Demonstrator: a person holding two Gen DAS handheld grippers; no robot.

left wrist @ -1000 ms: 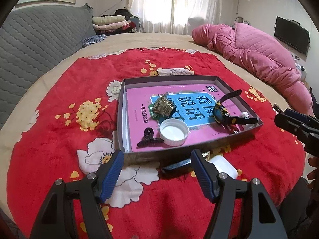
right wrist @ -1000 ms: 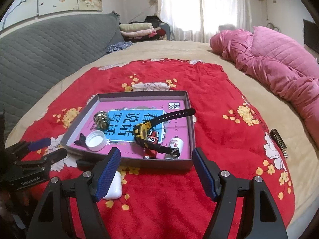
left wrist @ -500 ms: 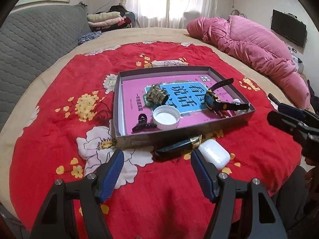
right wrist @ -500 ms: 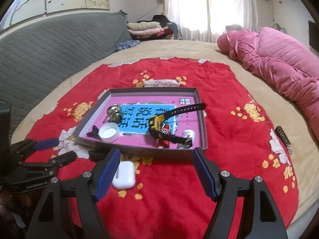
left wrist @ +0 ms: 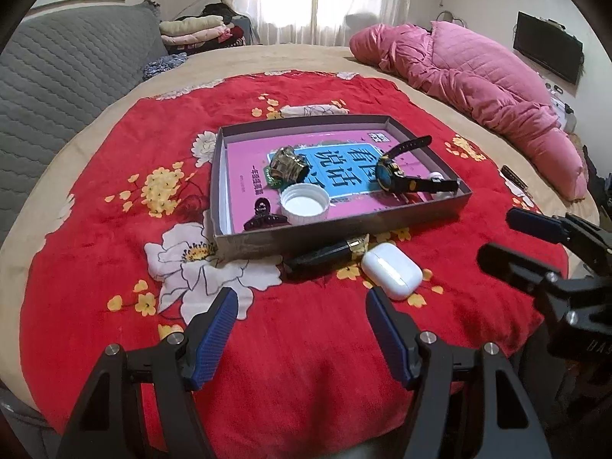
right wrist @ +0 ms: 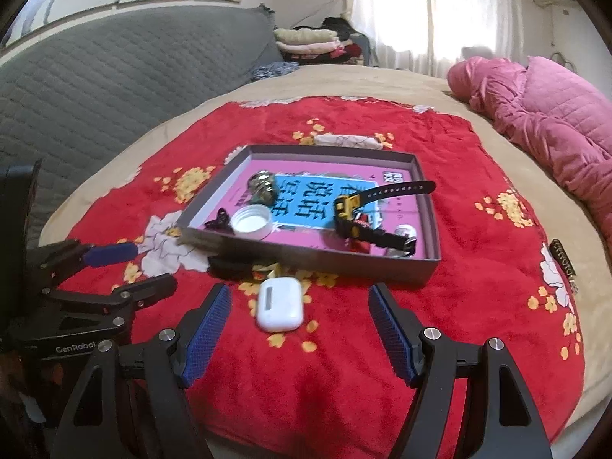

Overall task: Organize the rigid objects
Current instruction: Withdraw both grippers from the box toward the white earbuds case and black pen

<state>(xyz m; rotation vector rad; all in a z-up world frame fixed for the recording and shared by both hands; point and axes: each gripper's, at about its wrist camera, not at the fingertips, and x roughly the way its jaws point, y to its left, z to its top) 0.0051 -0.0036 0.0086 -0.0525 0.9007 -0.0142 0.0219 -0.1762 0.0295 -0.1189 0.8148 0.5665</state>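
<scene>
The white earbud case (right wrist: 280, 304) lies on the red floral blanket (left wrist: 114, 145), just in front of the grey box tray (left wrist: 344, 235) and touching or nearly touching a black pen-like tube w/ a gold band (left wrist: 325, 254), which sits against the tray's near wall. Inside the tray, over a pink book: a black-yellow wristwatch (left wrist: 401, 176), a white bottle cap (left wrist: 305, 204), a small black hair clip (left wrist: 264, 218), a camo-pattern watch or bracelet (left wrist: 287, 166), plus a small white item at the right corner, too hidden to name.

Both tongs are wide apart & hold nothing: left tongs (left wrist: 302, 325) hover near the tube, right tongs (right wrist: 300, 321) roughly frame the case. Looks like the pick-up approach step; two items remain outside. Next move prob. needs the right tongs lowered onto the case, pinching its short sides, since it's smooth and rounded & could slip. The bed is soft, so pressing down may sink it.
</scene>
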